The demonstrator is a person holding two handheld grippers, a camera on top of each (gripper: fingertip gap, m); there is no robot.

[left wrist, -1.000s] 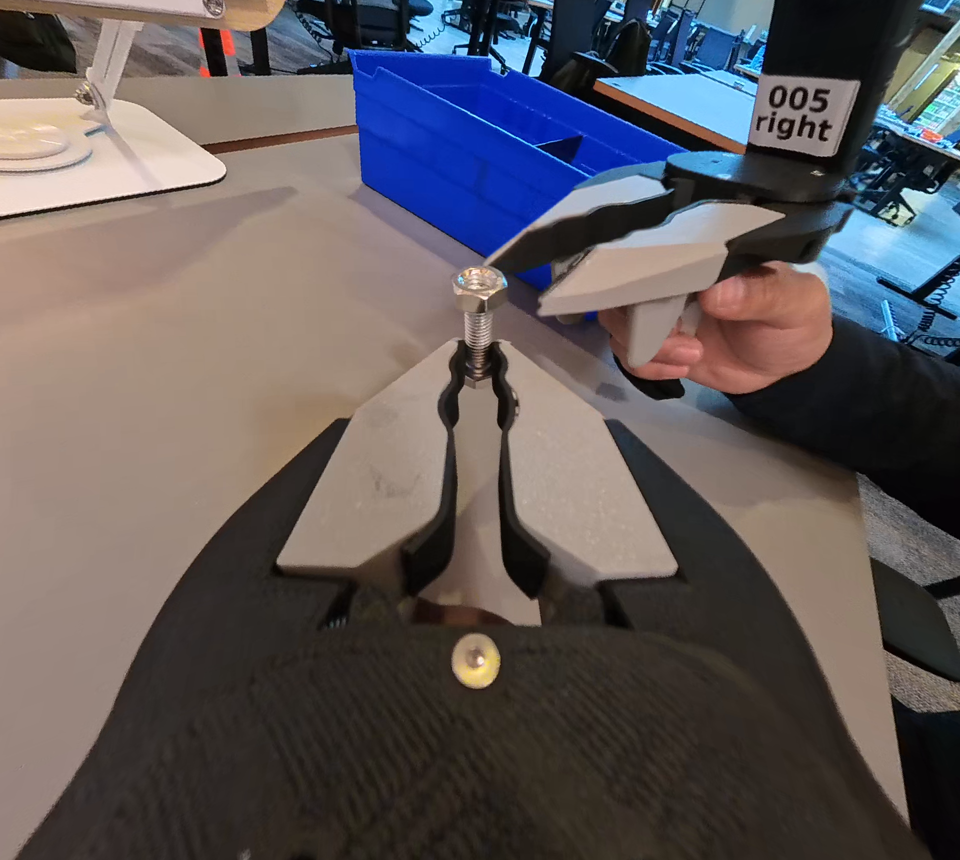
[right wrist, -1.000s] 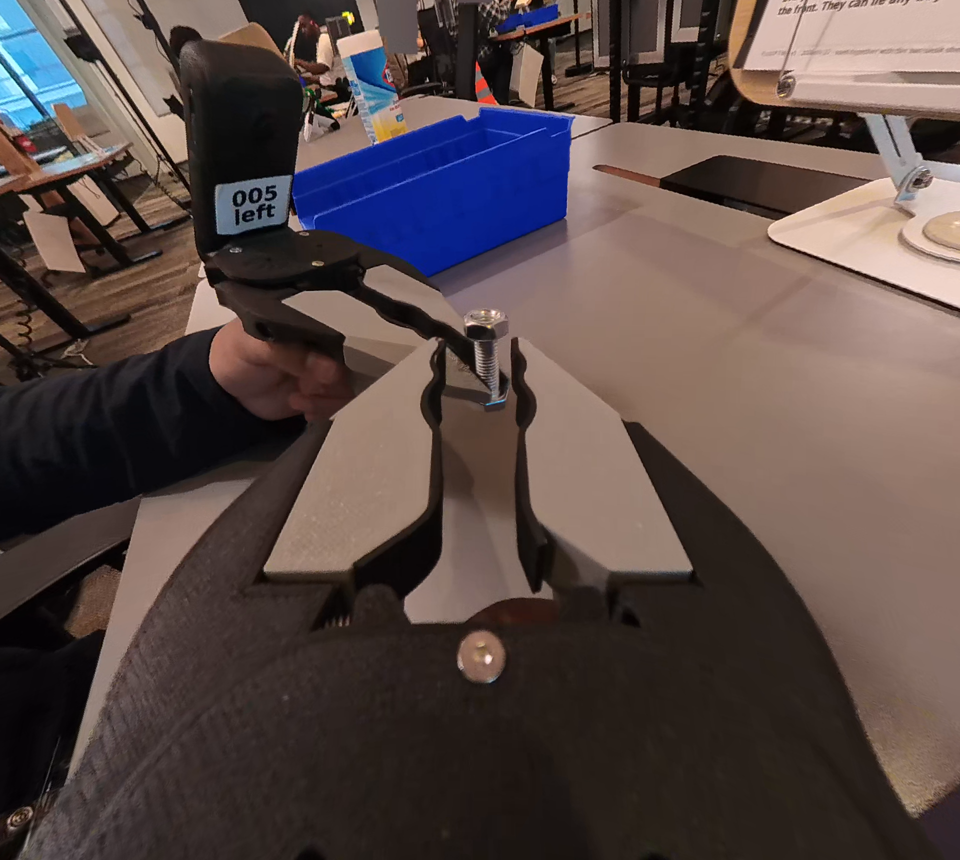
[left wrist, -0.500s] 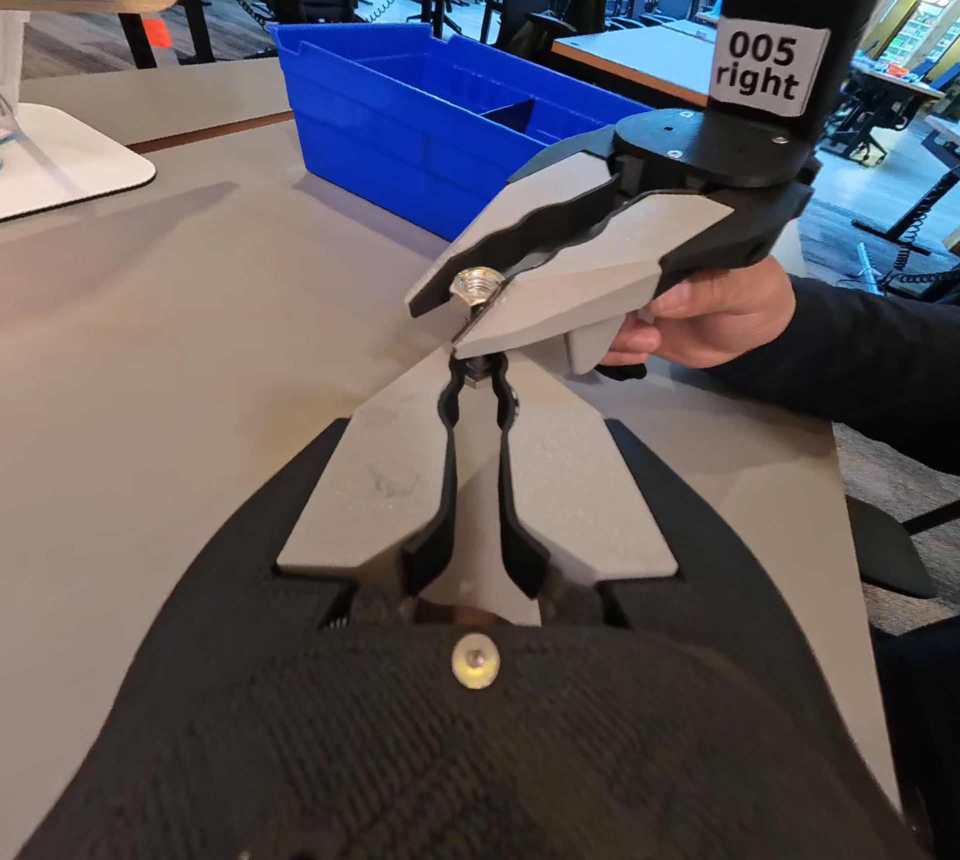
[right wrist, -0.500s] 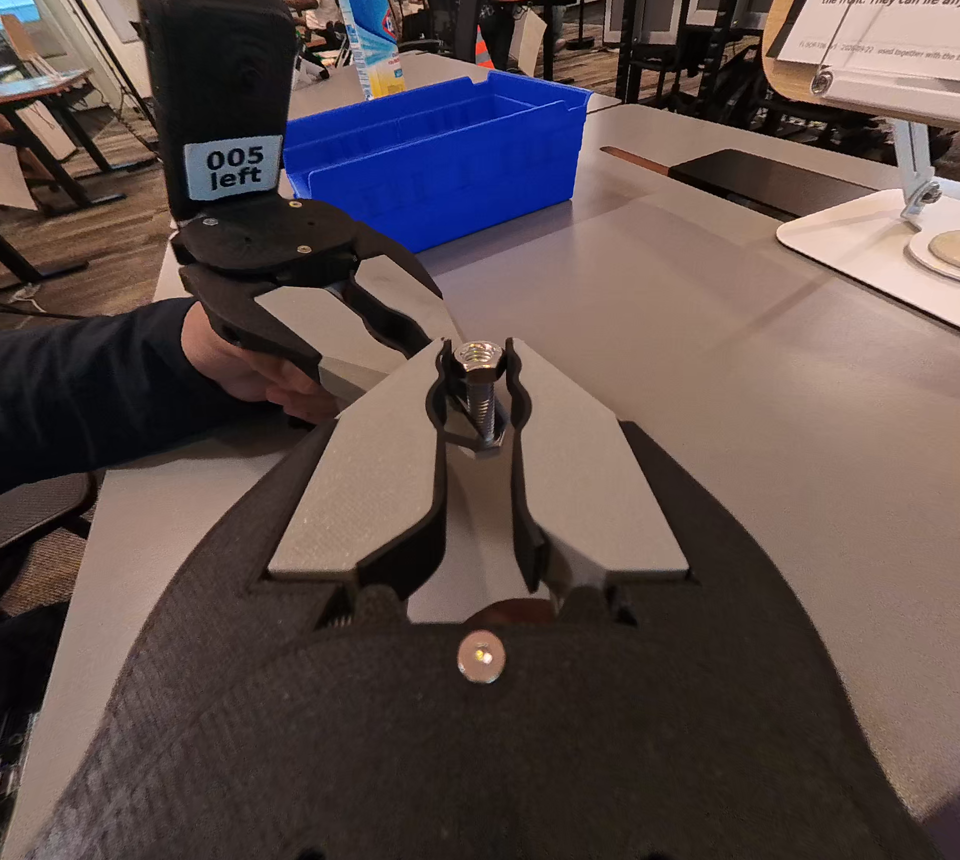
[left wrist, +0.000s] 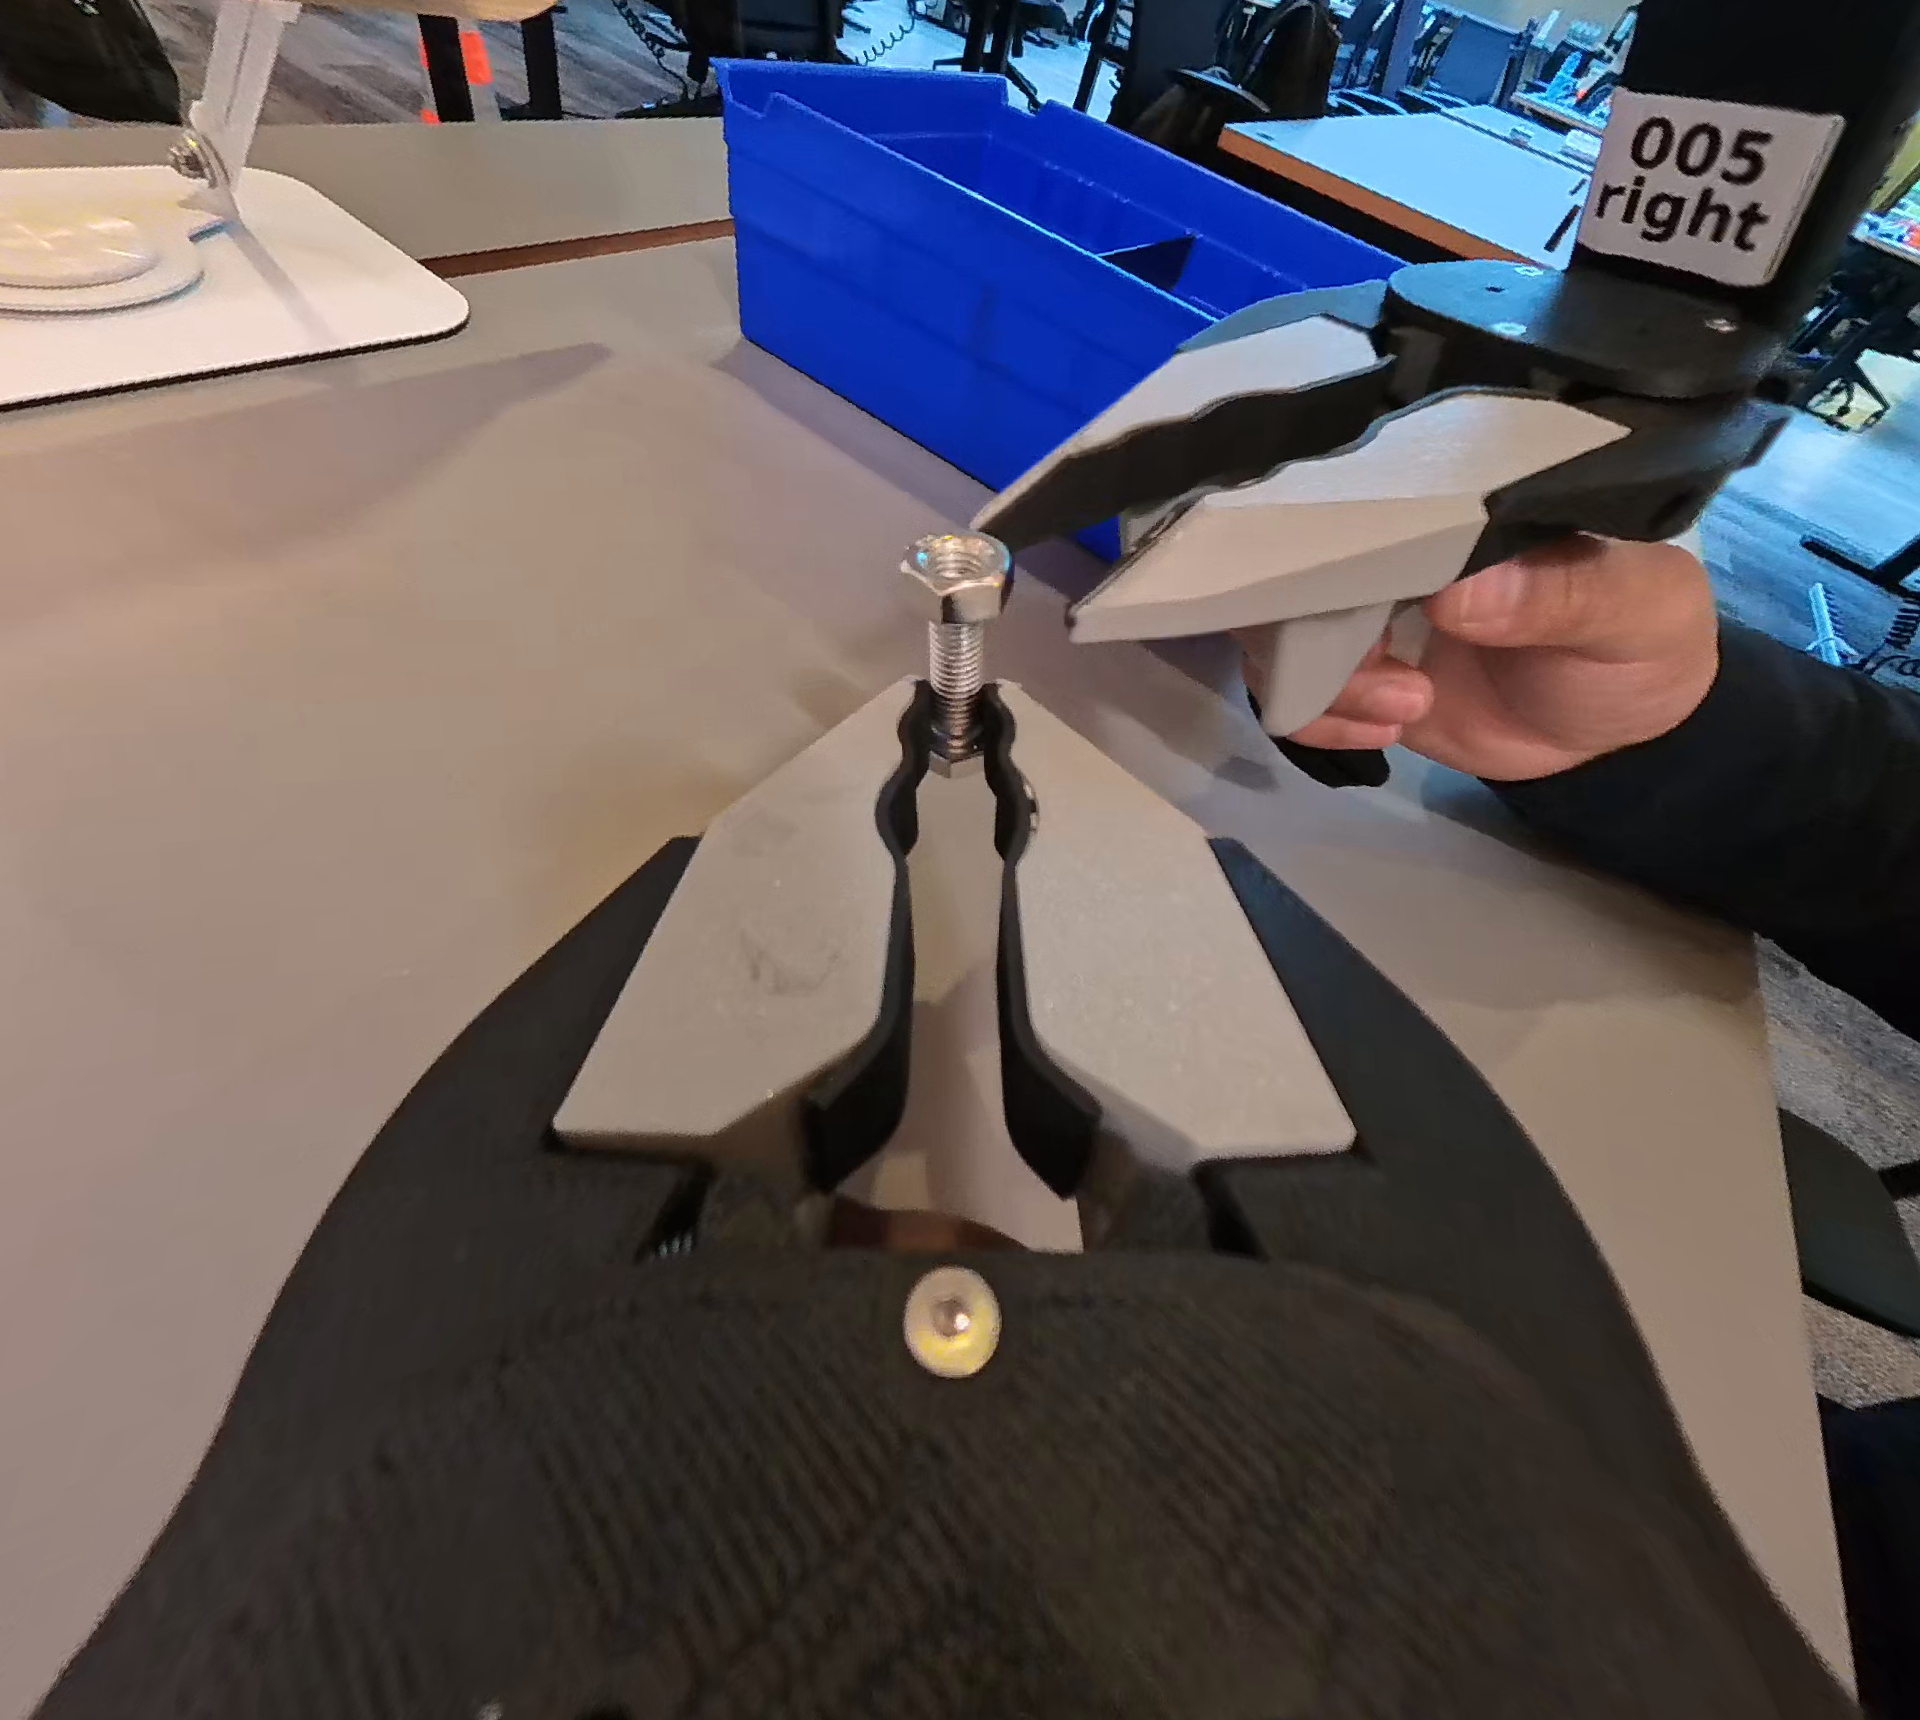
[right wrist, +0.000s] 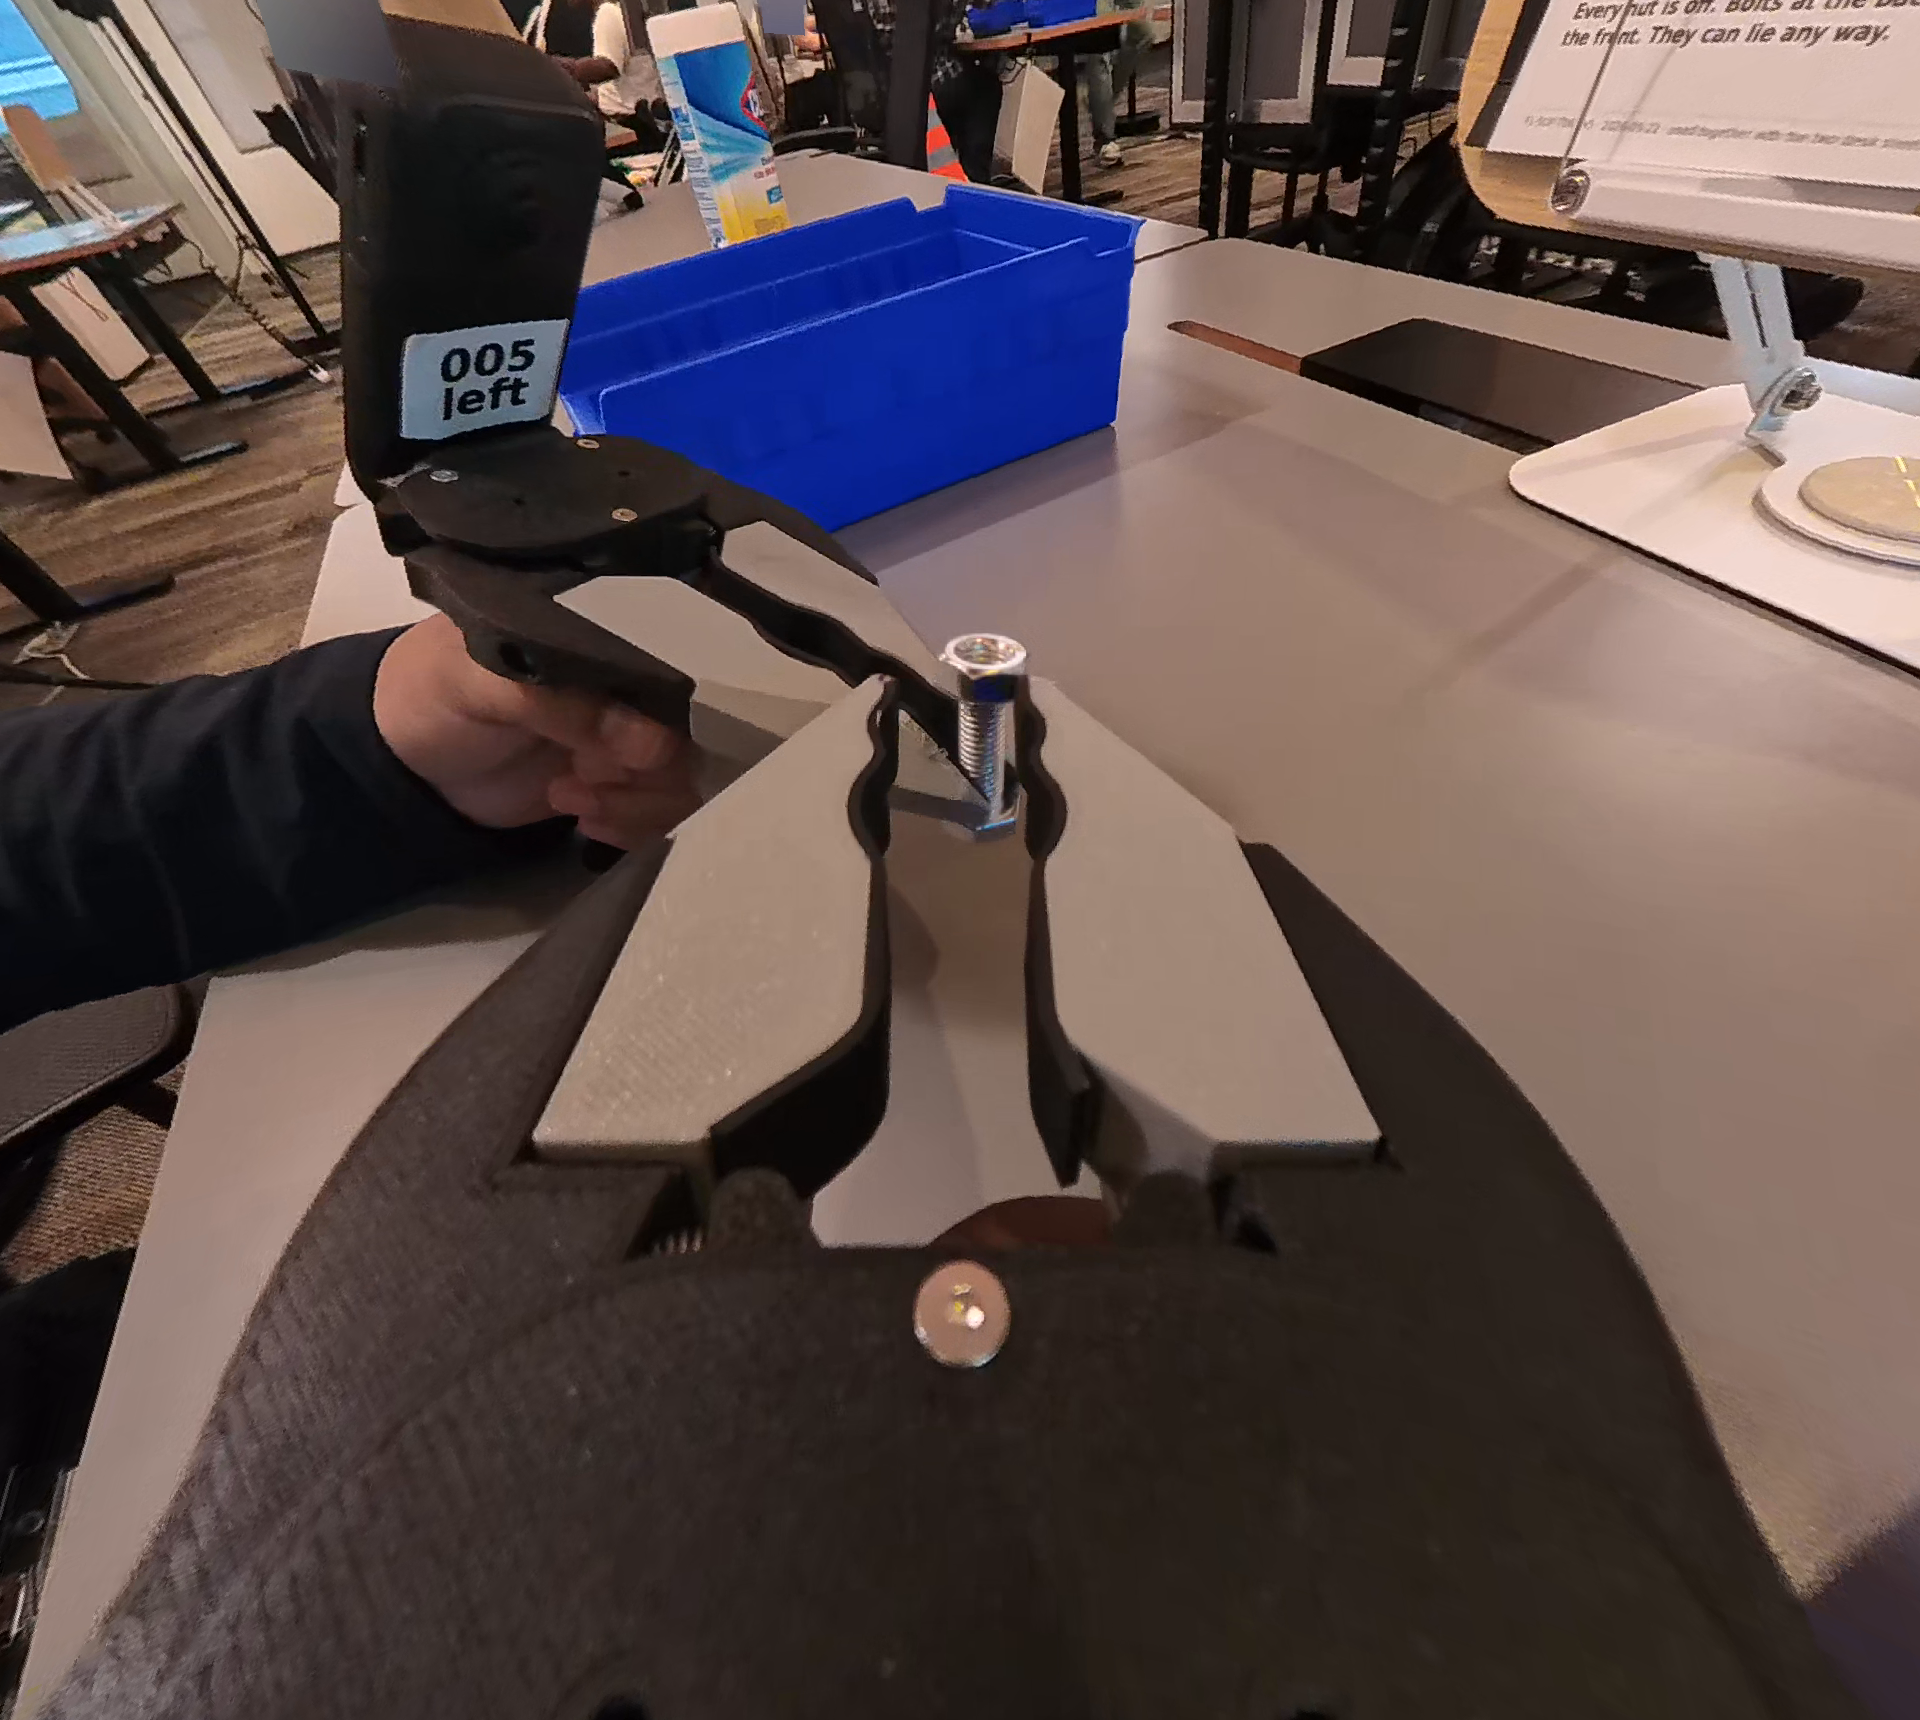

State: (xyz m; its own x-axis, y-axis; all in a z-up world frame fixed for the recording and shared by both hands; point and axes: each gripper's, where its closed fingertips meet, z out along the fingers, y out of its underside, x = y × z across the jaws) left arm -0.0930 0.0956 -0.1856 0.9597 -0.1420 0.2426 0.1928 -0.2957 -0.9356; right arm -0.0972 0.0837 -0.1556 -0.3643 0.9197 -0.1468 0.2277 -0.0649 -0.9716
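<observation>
My left gripper point(left wrist: 956, 699) is shut on the lower end of a silver bolt point(left wrist: 954, 662) and holds it upright just above the grey table point(left wrist: 416, 631). A silver hex nut point(left wrist: 956, 574) sits at the top of the bolt's thread. My right gripper point(left wrist: 1029, 574) comes in from the right, open, with its tips just beside the nut and not gripping it. In the right wrist view the nut point(right wrist: 984, 662) and bolt point(right wrist: 982, 751) stand at the open right gripper point(right wrist: 961, 688), close to its right finger, with the left gripper point(right wrist: 951, 787) clamped low on the bolt.
A blue divided bin point(left wrist: 935, 320) stands on the table behind the grippers; it also shows in the right wrist view point(right wrist: 852, 413). A white stand base point(left wrist: 208, 299) holds a printed sheet at the left. A wipes canister point(right wrist: 717, 122) stands behind the bin. A black pad point(right wrist: 1507, 382) lies near the stand.
Half a second ago the right gripper had moved in around the nut; now it has drawn back to the right, clear of it. The left gripper still holds the bolt upright.
</observation>
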